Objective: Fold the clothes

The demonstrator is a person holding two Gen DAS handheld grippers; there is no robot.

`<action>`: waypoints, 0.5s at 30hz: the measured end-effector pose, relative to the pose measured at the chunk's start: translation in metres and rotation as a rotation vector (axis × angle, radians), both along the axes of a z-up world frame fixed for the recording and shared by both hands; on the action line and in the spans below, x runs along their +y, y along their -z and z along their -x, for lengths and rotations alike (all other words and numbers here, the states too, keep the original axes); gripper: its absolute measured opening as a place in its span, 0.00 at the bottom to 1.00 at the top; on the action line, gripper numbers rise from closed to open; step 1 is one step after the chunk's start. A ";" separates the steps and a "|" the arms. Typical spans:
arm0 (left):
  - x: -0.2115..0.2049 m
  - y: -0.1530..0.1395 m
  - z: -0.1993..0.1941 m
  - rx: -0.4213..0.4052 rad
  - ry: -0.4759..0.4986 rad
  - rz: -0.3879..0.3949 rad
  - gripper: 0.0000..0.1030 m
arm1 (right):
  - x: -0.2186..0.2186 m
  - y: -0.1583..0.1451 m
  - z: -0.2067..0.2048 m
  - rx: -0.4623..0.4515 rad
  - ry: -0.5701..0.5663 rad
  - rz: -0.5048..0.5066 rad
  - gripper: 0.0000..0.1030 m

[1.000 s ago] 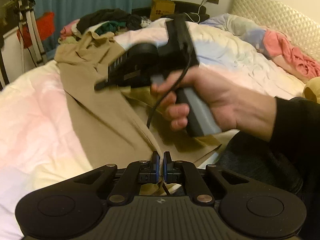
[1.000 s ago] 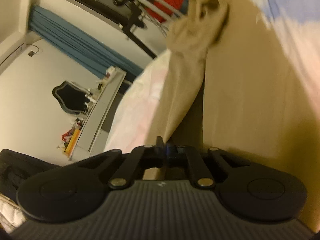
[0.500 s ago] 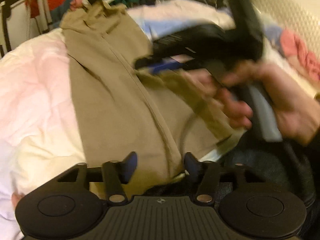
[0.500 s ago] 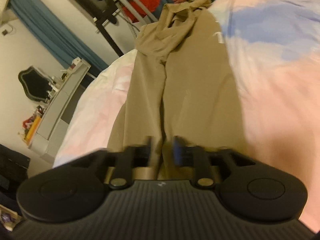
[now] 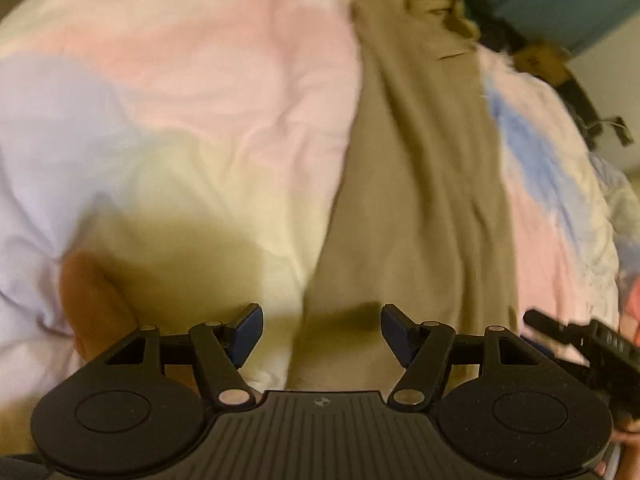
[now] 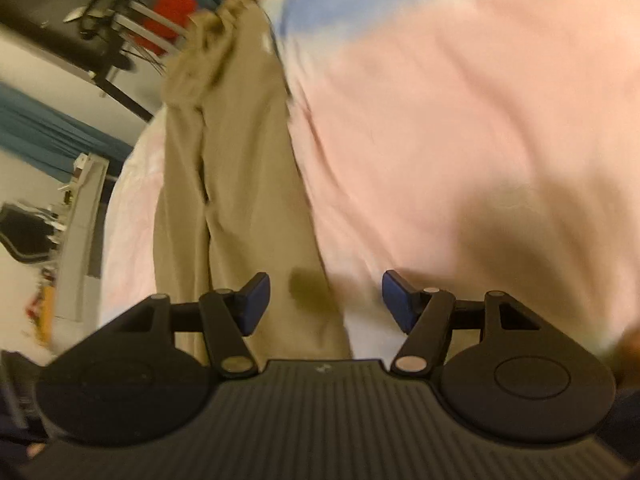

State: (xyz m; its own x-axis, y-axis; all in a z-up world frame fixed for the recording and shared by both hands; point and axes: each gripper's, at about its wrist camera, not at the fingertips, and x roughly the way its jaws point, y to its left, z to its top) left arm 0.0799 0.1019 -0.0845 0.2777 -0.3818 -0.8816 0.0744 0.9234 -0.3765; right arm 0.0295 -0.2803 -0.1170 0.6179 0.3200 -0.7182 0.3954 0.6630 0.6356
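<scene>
Left wrist view: the left gripper (image 5: 322, 330) hangs above the bed with its jaws spread wide and nothing between them. Below lies a pair of tan trousers (image 5: 424, 184), stretched lengthwise on the pastel quilt (image 5: 192, 92), running from the near edge of the bed to a bunched, rumpled end at the far side. The two legs lie together, one partly over the other, with a long crease down the middle. The cloth looks mostly flat; the picture is blurred, so finer detail cannot be told. The right gripper (image 5: 580, 344) shows at the lower right edge, beside the trousers; its jaws cannot be judged from here.

Right wrist view: the right gripper (image 6: 324, 300) also has its jaws spread wide and empty. The trousers (image 6: 240, 168) lie left of centre on the quilt (image 6: 460, 120), their right edge passing between the blue pads (image 6: 256, 300). The far end is crumpled into a heap. A blue curtain (image 6: 48, 132) and a metal stand (image 6: 120, 36) show beyond the bed.
</scene>
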 end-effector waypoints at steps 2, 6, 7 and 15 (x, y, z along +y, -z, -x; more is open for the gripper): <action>0.000 0.001 -0.004 0.015 0.001 0.010 0.61 | 0.003 0.003 -0.003 0.020 -0.029 -0.010 0.63; 0.000 -0.005 0.000 -0.012 0.027 0.052 0.30 | 0.007 0.005 0.000 0.043 -0.075 -0.038 0.50; 0.000 -0.006 0.003 -0.020 0.025 0.060 0.21 | 0.008 0.006 0.002 0.049 -0.087 -0.049 0.34; 0.005 -0.015 0.026 -0.078 0.004 0.122 0.03 | 0.015 0.001 0.017 0.067 -0.124 -0.052 0.13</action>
